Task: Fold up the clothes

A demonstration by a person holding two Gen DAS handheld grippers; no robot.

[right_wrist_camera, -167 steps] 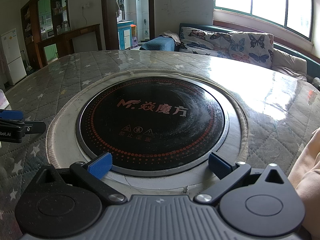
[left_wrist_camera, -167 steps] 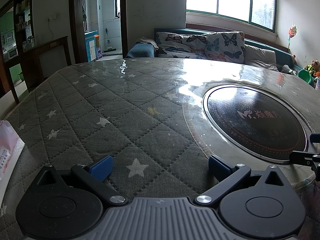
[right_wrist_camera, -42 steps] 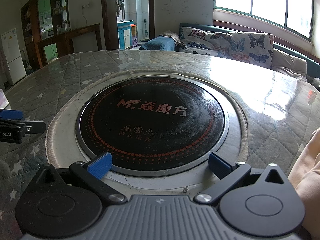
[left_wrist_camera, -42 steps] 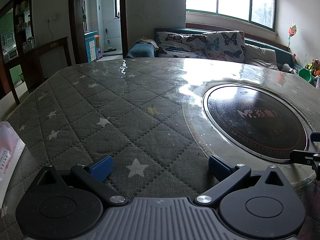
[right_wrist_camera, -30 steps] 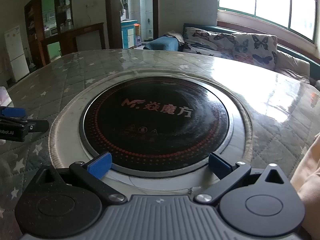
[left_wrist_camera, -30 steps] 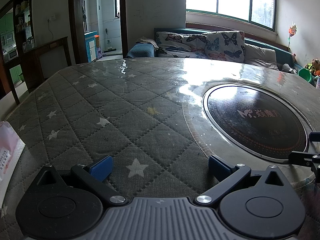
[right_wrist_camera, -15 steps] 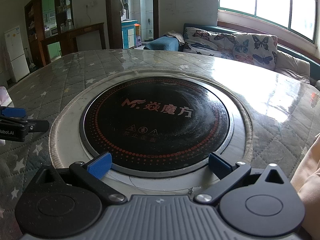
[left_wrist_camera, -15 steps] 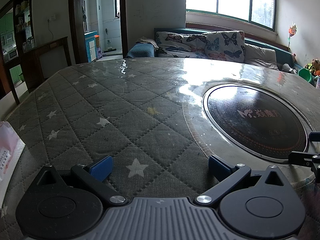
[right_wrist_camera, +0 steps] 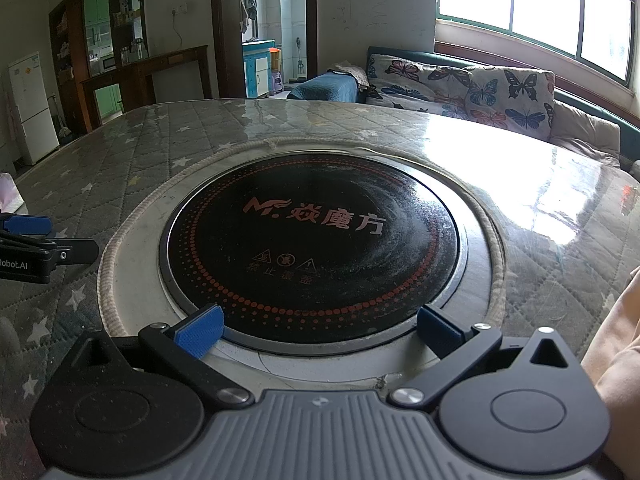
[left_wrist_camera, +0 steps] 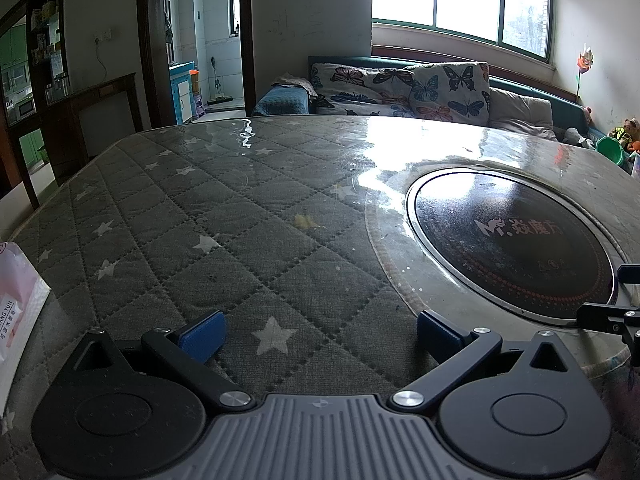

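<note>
Quilted star-patterned surface [left_wrist_camera: 240,248] lies bare, so we keep the left gripper [left_wrist_camera: 318,330] and right gripper [right_wrist_camera: 320,326] wide and empty, reaching first for the peach cloth [right_wrist_camera: 616,336] at right.

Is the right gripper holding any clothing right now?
No. The right gripper is open and empty above the round cooktop set in the table.
</note>
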